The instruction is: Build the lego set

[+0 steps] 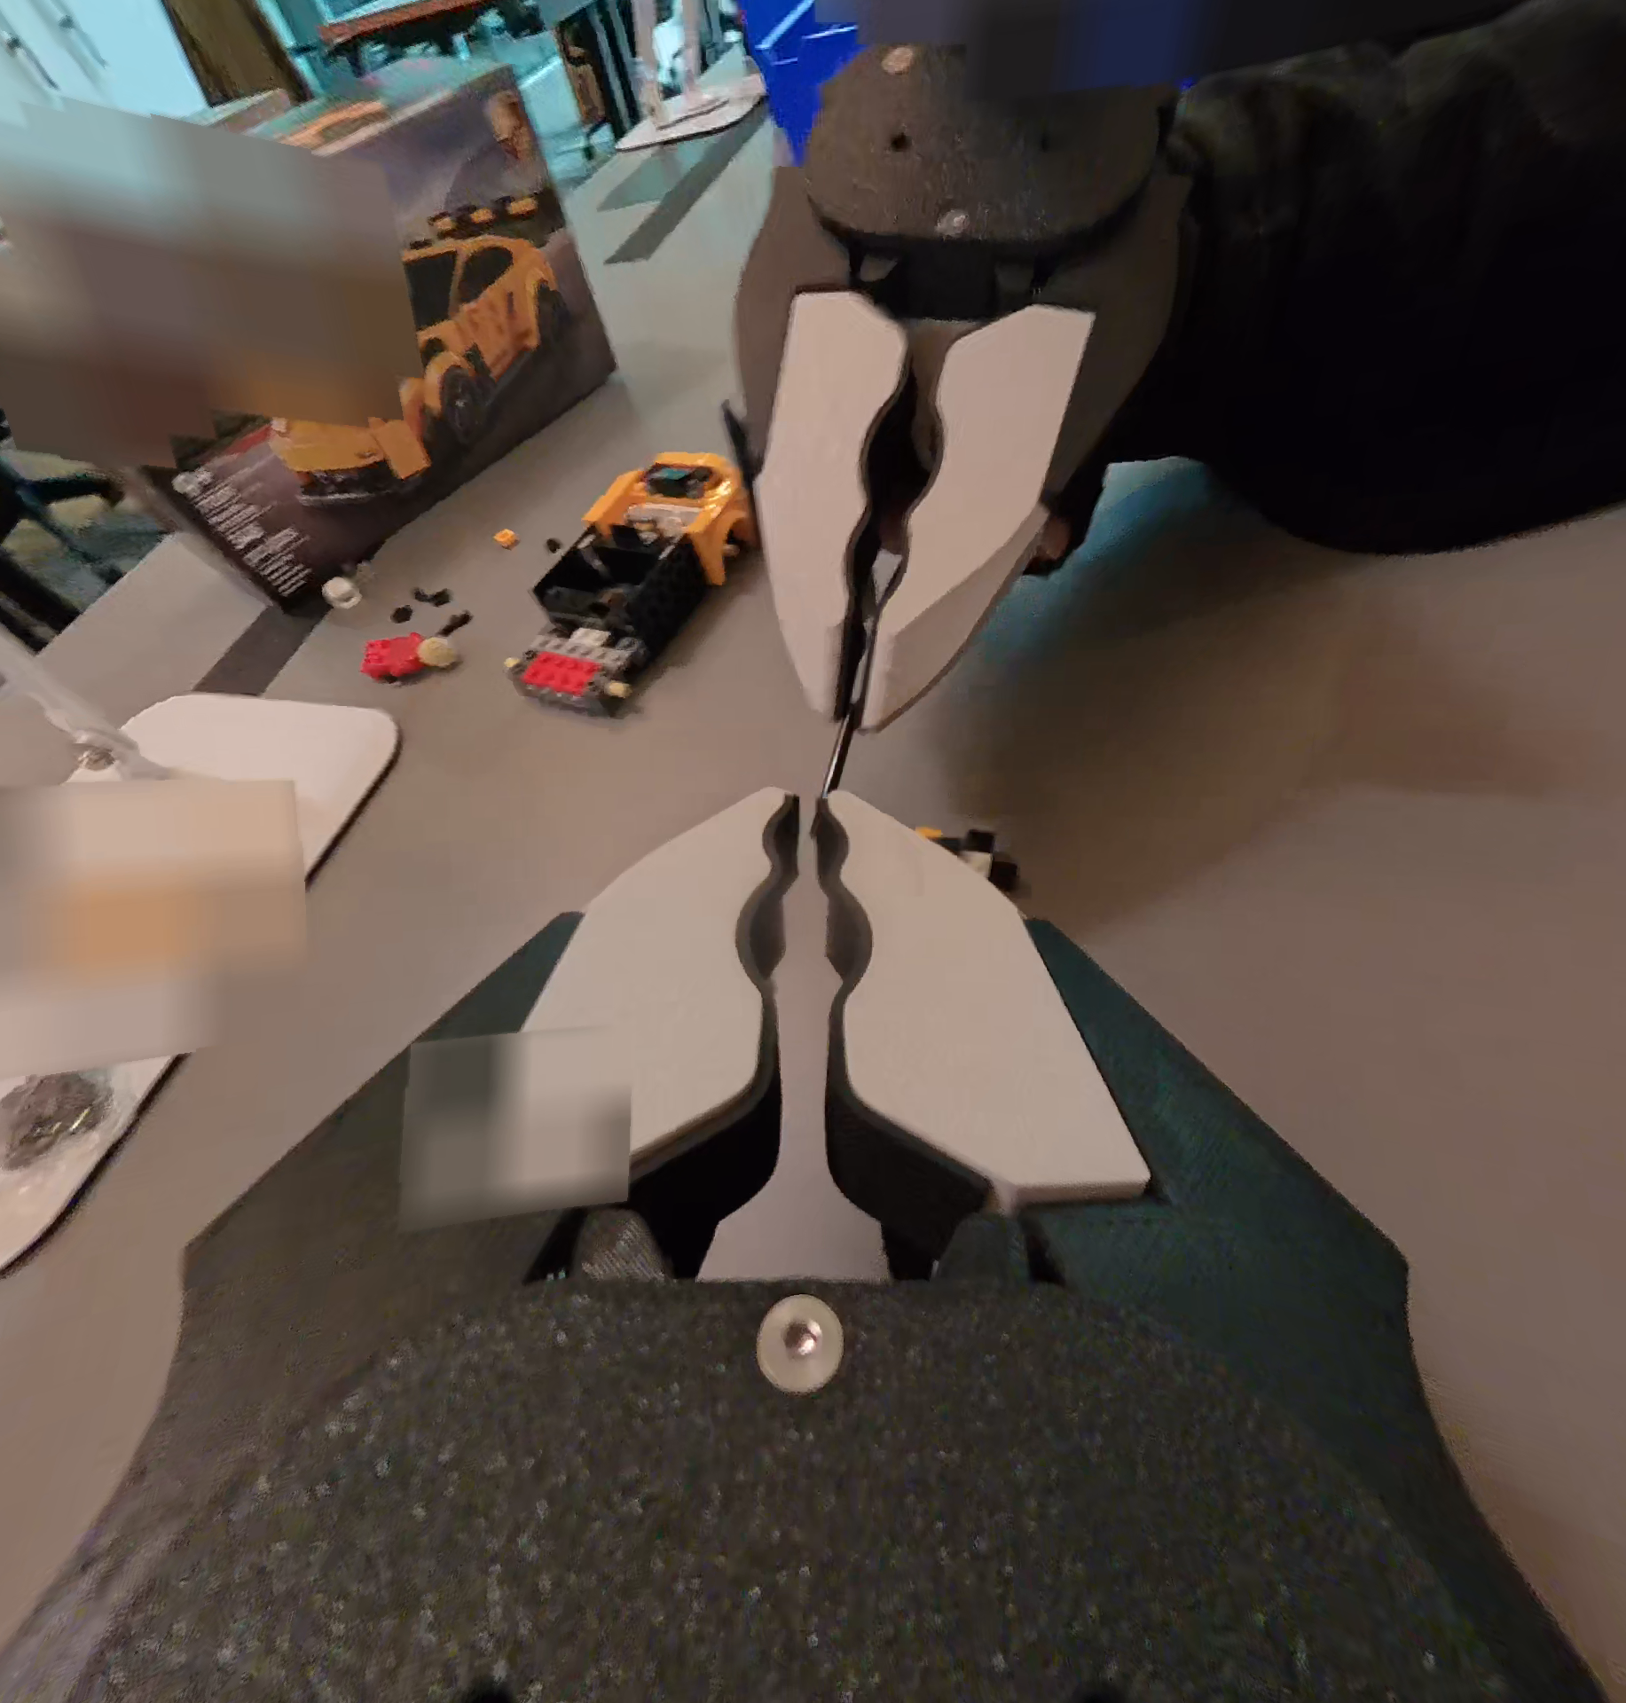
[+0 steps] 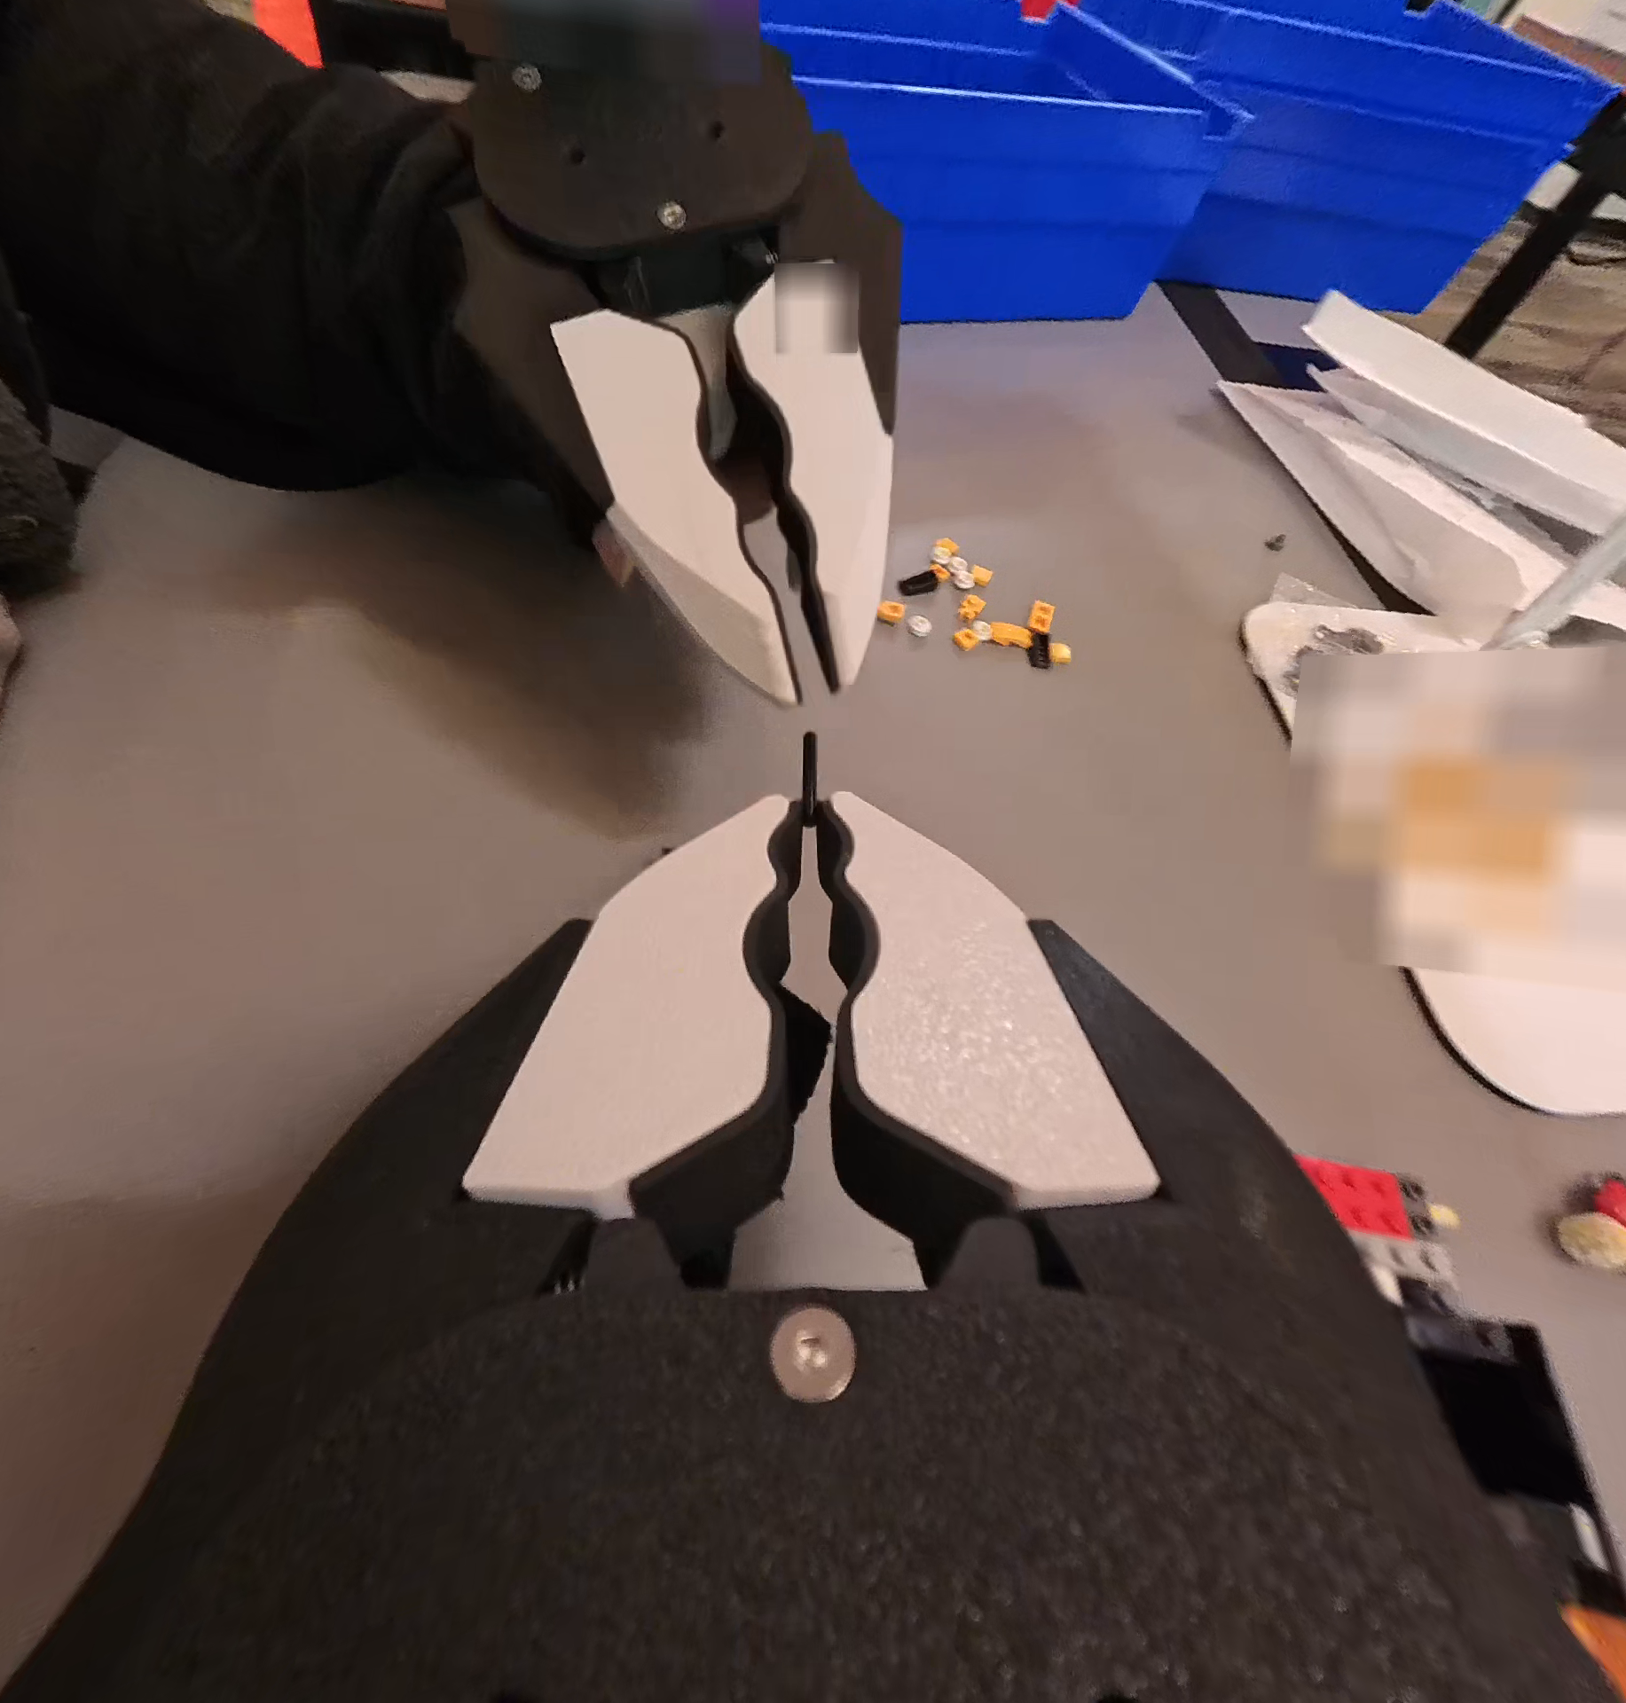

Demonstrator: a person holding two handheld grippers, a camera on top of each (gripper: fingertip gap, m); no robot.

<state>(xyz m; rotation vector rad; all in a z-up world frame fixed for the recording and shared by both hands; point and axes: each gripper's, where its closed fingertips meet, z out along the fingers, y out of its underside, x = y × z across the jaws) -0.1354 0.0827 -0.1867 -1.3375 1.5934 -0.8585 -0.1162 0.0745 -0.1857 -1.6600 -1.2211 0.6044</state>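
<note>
Both grippers met tip to tip above the grey table (image 1: 1251, 921), facing each other. The right gripper (image 2: 810, 804) was clenched on a thin black piece (image 2: 809, 769), a flat sliver seen edge-on that stuck out past its fingertips. In the left wrist view the same black piece (image 1: 841, 751) ran from the right gripper (image 1: 848, 714) down toward the left gripper (image 1: 804, 804). The left gripper's jaws stood nearly together with only a narrow slit at the tips. In the right wrist view a small gap showed between the piece's end and the left gripper (image 2: 813, 691), so it held nothing visible.

The partly built lego car (image 1: 638, 581), orange body with a black chassis and a red plate at its near end, sat on the table well to the side of the grippers. Near it lay a red brick (image 1: 391, 656), small black bits (image 1: 431, 604) and one orange stud (image 1: 506, 537). The set's box (image 1: 440, 369) stood behind the car. A loose scatter of orange, grey and black pieces (image 2: 979, 608) lay beyond the left gripper. Blue bins (image 2: 1159, 157) lined the far edge, and white sheets (image 2: 1436, 479) lay off to the side. A dark sleeve (image 2: 237, 276) covered the arm behind the left gripper.
</note>
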